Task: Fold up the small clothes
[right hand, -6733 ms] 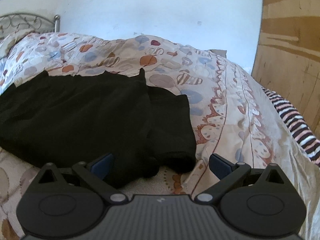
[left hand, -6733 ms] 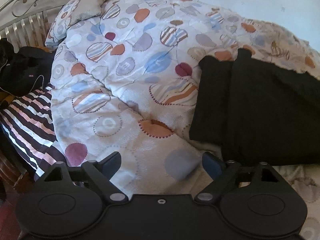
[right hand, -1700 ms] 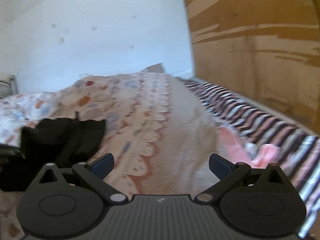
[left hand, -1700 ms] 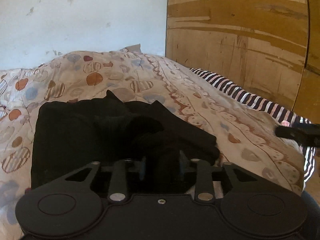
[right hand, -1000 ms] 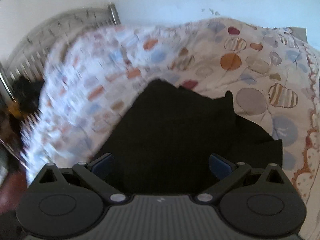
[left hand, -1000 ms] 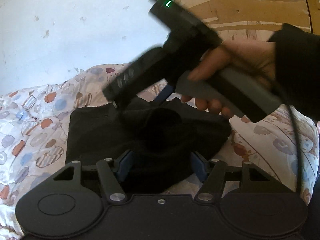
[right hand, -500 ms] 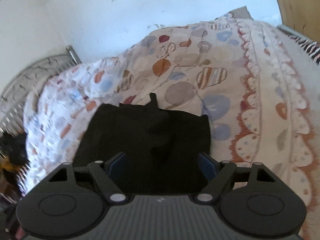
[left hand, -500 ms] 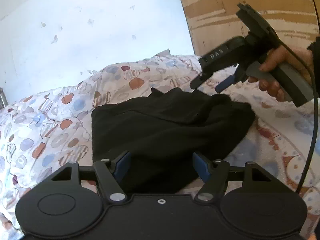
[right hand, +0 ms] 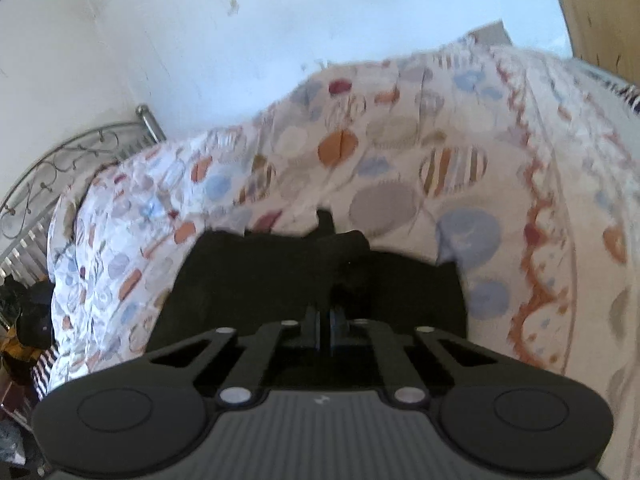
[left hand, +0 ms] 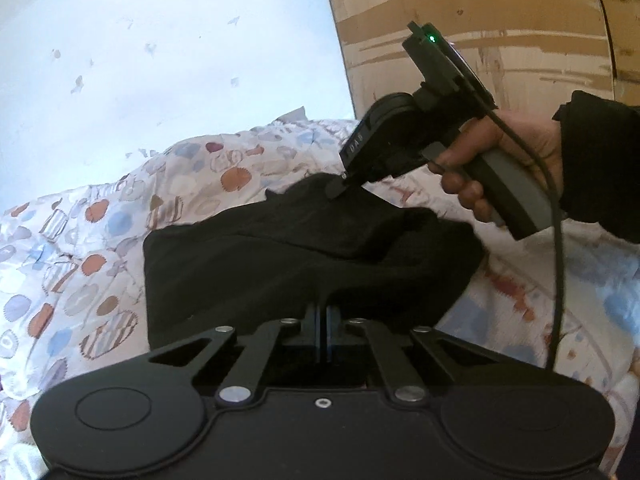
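A black garment [left hand: 280, 256] lies bunched on the patterned quilt [left hand: 80, 240]. My left gripper [left hand: 323, 320] is shut on the garment's near edge. In the left wrist view my right gripper [left hand: 338, 188] comes in from the right, held by a hand, its tip on the garment's far edge. In the right wrist view the right gripper [right hand: 325, 320] is shut on the black garment [right hand: 260, 276], which fills the space in front of the fingers.
The quilt [right hand: 460, 168] covers the bed. A metal headboard [right hand: 60, 168] stands at the left. A wooden wardrobe [left hand: 480, 20] rises at the right behind the bed. A white wall [left hand: 160, 60] is at the back. Dark items [right hand: 28, 312] lie by the headboard.
Both grippers have closed on the black garment since half a second ago. The right gripper has come down onto the garment's far edge.
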A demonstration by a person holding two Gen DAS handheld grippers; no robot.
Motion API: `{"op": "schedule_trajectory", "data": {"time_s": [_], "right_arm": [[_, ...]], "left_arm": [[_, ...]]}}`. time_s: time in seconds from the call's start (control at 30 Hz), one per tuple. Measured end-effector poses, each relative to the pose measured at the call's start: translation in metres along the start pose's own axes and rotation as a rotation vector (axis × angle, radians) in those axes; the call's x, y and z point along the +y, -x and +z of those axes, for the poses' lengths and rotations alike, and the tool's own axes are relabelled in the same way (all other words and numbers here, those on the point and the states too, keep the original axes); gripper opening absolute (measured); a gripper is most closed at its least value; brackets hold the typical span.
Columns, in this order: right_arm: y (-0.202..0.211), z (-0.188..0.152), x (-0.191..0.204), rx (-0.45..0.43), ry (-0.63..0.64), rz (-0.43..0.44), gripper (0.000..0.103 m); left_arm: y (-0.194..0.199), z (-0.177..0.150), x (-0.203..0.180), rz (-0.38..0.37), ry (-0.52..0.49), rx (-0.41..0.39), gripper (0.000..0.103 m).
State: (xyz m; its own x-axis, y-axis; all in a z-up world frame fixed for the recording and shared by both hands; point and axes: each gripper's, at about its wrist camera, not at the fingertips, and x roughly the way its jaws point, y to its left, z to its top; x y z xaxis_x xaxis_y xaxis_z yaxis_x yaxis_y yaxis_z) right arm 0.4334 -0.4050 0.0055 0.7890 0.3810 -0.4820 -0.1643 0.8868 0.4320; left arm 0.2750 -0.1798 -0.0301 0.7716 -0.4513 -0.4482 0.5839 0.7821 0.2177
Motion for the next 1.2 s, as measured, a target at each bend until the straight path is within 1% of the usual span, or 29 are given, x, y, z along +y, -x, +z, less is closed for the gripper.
{"op": "schedule_trajectory", "data": {"time_s": [0.17,0.23,0.33,0.4,0.47,0.5,0.53,0.57,0.6,0.63,0.7,0.73,0.77,0.8,0.83,0.9,0.93,1.0,1.07,1.13,1.2], "right_arm": [[0.021,0.022,-0.011,-0.062,-0.004,-0.05,0.004],[0.026,0.025,-0.019,-0.07,-0.015,-0.075,0.004],[0.017,0.02,-0.032,-0.009,-0.028,-0.101,0.004],[0.011,0.01,-0.036,0.029,-0.022,-0.11,0.005],[0.011,0.001,-0.038,0.04,-0.016,-0.109,0.007],[0.013,-0.004,-0.038,0.04,-0.015,-0.117,0.011],[0.017,-0.007,-0.038,0.04,-0.013,-0.121,0.019],[0.022,-0.011,-0.036,0.036,-0.007,-0.124,0.026],[0.029,-0.015,-0.034,0.026,0.006,-0.124,0.047],[0.039,-0.02,-0.031,0.01,0.025,-0.126,0.065],[0.061,-0.032,-0.024,-0.028,0.084,-0.127,0.075],[0.072,-0.038,-0.019,-0.04,0.118,-0.13,0.079],[0.084,-0.045,-0.015,-0.053,0.15,-0.137,0.083],[0.095,-0.053,-0.01,-0.065,0.182,-0.142,0.091],[0.105,-0.061,-0.005,-0.076,0.211,-0.144,0.096],[0.123,-0.08,0.009,-0.085,0.284,-0.143,0.101],[0.128,-0.087,0.017,-0.088,0.319,-0.149,0.103],[0.133,-0.105,0.033,-0.077,0.393,-0.166,0.103],[0.127,-0.123,0.05,-0.041,0.493,-0.185,0.103],[0.115,-0.137,0.067,-0.031,0.577,-0.24,0.103],[0.1,-0.144,0.08,-0.018,0.609,-0.296,0.103]], "left_arm": [[-0.005,0.018,-0.017,-0.046,0.004,-0.027,0.001],[-0.009,0.023,-0.022,-0.064,-0.002,-0.02,0.001],[-0.023,0.019,-0.025,-0.086,0.013,0.036,0.001],[-0.024,0.012,-0.021,-0.099,0.038,0.044,0.001],[-0.02,0.008,-0.015,-0.107,0.07,0.034,0.003],[-0.018,0.008,-0.012,-0.113,0.09,0.036,0.004],[-0.016,0.007,-0.008,-0.122,0.115,0.038,0.006],[-0.013,0.006,-0.005,-0.124,0.135,0.039,0.013],[-0.01,0.006,-0.003,-0.118,0.145,0.038,0.022],[-0.005,0.005,0.0,-0.107,0.155,0.034,0.027],[0.006,0.004,0.007,-0.095,0.194,0.018,0.052],[0.011,0.003,0.011,-0.088,0.219,0.011,0.059],[0.015,0.003,0.015,-0.079,0.244,0.003,0.071],[0.02,0.003,0.02,-0.063,0.27,-0.005,0.079],[0.024,0.002,0.025,-0.034,0.298,-0.01,0.082],[0.03,0.002,0.035,0.034,0.356,-0.006,0.098],[0.032,0.002,0.04,0.062,0.386,-0.002,0.102],[0.032,-0.001,0.052,0.109,0.46,0.018,0.102],[0.026,-0.006,0.066,0.149,0.551,0.076,0.102],[0.022,-0.011,0.078,0.177,0.628,0.131,0.102],[0.019,-0.017,0.085,0.196,0.679,0.181,0.102]]}}
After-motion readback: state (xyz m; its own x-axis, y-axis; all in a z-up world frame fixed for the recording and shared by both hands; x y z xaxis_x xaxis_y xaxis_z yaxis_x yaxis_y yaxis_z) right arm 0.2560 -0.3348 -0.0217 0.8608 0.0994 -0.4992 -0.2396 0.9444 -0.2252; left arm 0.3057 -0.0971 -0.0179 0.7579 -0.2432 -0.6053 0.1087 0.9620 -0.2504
